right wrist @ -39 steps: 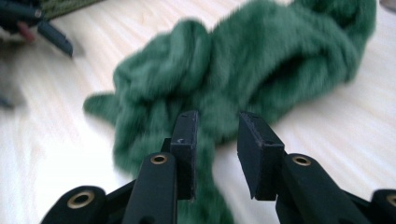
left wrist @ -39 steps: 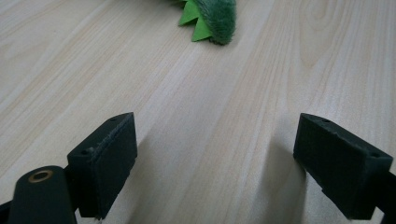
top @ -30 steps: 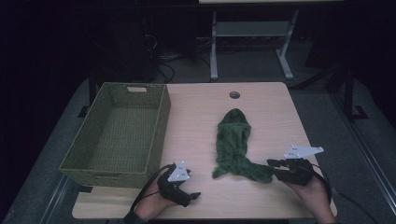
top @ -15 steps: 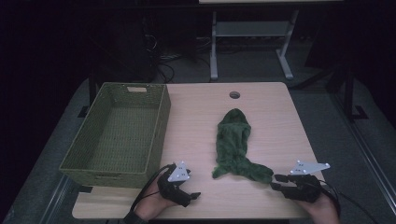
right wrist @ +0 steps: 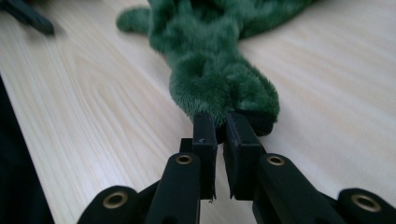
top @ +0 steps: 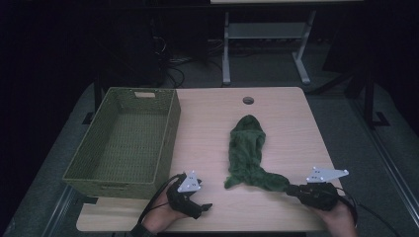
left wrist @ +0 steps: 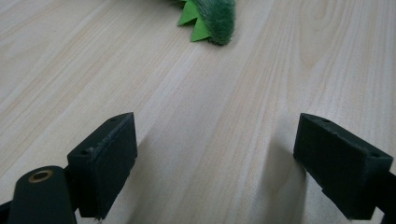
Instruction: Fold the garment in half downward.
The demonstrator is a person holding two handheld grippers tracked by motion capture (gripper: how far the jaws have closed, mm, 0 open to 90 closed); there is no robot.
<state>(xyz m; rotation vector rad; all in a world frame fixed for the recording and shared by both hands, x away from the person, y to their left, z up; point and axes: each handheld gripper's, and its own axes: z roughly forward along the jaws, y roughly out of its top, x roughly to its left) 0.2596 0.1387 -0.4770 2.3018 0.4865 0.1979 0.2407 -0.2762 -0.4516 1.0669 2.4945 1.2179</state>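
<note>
A green furry plush toy lies lengthwise in the middle of the wooden table, its lower end drawn out toward the front right. My right gripper lies low at that end. In the right gripper view its jaws have just been closing, and the right gripper now pinches the toy's fur tip. My left gripper rests near the front edge, left of the toy. In the left gripper view the left gripper stands open over bare wood, with a corner of the toy far ahead.
A green woven basket with nothing inside stands on the table's left side. A round cable hole sits near the far edge. Beyond the table are dark floor, cables and a metal stand.
My right gripper has slid toward the table's front right corner and closed on the toy's end, which now stretches out further to the right. My left gripper stays where it was.
</note>
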